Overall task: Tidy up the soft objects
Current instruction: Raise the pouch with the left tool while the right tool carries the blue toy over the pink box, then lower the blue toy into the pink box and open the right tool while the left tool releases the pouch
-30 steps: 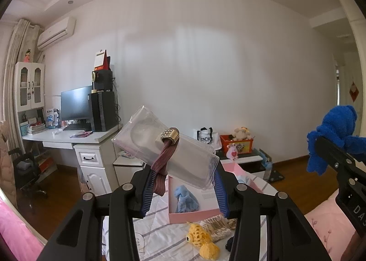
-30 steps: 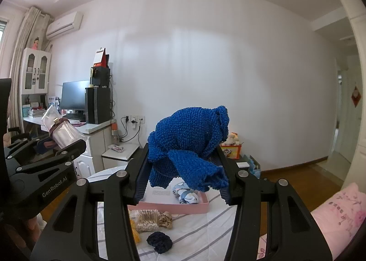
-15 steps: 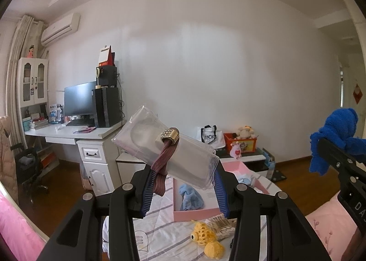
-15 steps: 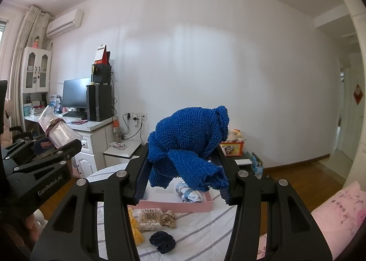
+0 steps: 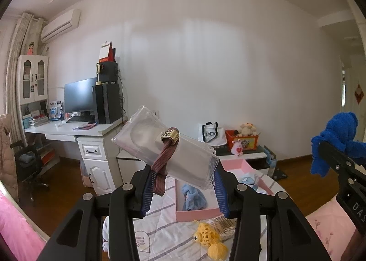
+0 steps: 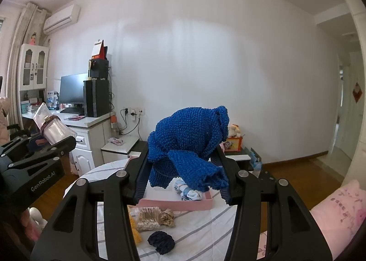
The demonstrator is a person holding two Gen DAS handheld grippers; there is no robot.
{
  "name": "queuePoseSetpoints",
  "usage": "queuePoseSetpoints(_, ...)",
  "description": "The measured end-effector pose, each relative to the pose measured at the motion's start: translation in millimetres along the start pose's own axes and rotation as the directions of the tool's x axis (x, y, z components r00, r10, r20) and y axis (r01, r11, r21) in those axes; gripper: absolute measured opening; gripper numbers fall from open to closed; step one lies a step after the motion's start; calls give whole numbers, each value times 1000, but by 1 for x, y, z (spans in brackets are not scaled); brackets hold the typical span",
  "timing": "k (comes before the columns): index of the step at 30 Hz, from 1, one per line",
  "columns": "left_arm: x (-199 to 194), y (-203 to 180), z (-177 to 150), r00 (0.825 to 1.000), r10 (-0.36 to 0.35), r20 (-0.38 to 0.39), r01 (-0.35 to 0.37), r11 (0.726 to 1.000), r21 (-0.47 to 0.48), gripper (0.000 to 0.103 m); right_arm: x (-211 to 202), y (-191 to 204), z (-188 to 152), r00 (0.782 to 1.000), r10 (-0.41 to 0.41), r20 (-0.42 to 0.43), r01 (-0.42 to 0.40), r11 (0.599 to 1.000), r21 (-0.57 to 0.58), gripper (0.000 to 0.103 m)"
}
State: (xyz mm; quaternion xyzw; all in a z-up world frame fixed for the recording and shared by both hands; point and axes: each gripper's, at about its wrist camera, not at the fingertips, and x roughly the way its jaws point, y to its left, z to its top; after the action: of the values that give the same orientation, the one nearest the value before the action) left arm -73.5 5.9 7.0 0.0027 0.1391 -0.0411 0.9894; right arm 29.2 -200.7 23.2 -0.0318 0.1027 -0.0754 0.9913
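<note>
Left gripper [image 5: 183, 189]: jaws were closed around a clear plastic pouch [image 5: 167, 150], pressing it from both sides.
Clear plastic pouch: it lay tilted across the fingers, its upper end pointing up and left, and stuck out above both fingertips.
Band: a maroon striped band [image 5: 163, 165] with a gold clasp [image 5: 170, 135] circled the pouch; its loose end hung down along the inside of the left finger.
Right gripper [image 6: 183, 176]: jaws were closed on a blue knitted piece [image 6: 188, 144], which filled the gap between the fingers.
Blue knitted piece: bunched and raised well above the table, a fold drooped forward and down over the pink tray [image 6: 176, 203] behind it.
Both tools: they were held side by side in the air, apart, each visible at the edge of the other's view.
Pink tray: it sat on the striped cloth [image 6: 205, 226] of the table, with a light blue cloth [image 5: 193, 198] and a patterned bundle [image 6: 188, 192] inside.
In front of the tray: a yellow knitted toy [image 5: 209, 239], a pack of cotton swabs [image 6: 147, 217], a beige scrunchie [image 6: 167, 217] and a dark blue knitted piece [image 6: 161, 241] lay on the cloth.
Background: a white desk [image 5: 68, 129] with a monitor [image 5: 79, 97] stood against the wall.
</note>
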Motion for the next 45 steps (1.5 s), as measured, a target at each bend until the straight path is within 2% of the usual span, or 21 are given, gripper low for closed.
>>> queuePoseSetpoints(10, 49, 7, 21, 999, -10, -46, 9, 1000, -11, 42, 40, 6, 4, 999, 16, -45, -15, 1000, 3, 48)
queuePoseSetpoints(16, 101, 8, 35, 994, -15, -111, 13, 1000, -19, 42, 87, 11, -4, 991, 30, -130, -28, 1000, 13, 48)
queuePoseSetpoints(21, 156, 4, 47, 982, -26, -186, 22, 999, -25, 42, 127, 17, -16, 978, 29, -208, -31, 1000, -4, 48)
queuePoseSetpoints(28, 242, 0, 61, 947, -51, -316, 45, 999, -27, 42, 189, 21, -41, 937, 51, -346, -55, 998, -2, 48)
queuePoseSetpoints(40, 411, -13, 95, 866, -87, -492, 83, 996, -31, 43, 271, 9, -86, 846, 69, -529, -69, 997, 19, 49)
queuePoseSetpoints(43, 448, -11, 98, 845, -111, -523, 100, 994, -50, 46, 285, 4, -91, 828, 89, -553, -78, 996, 43, 53)
queuePoseSetpoints(45, 468, -6, 99, 839, -112, -533, 99, 994, -54, 47, 291, 0, -94, 825, 95, -557, -77, 995, 56, 59)
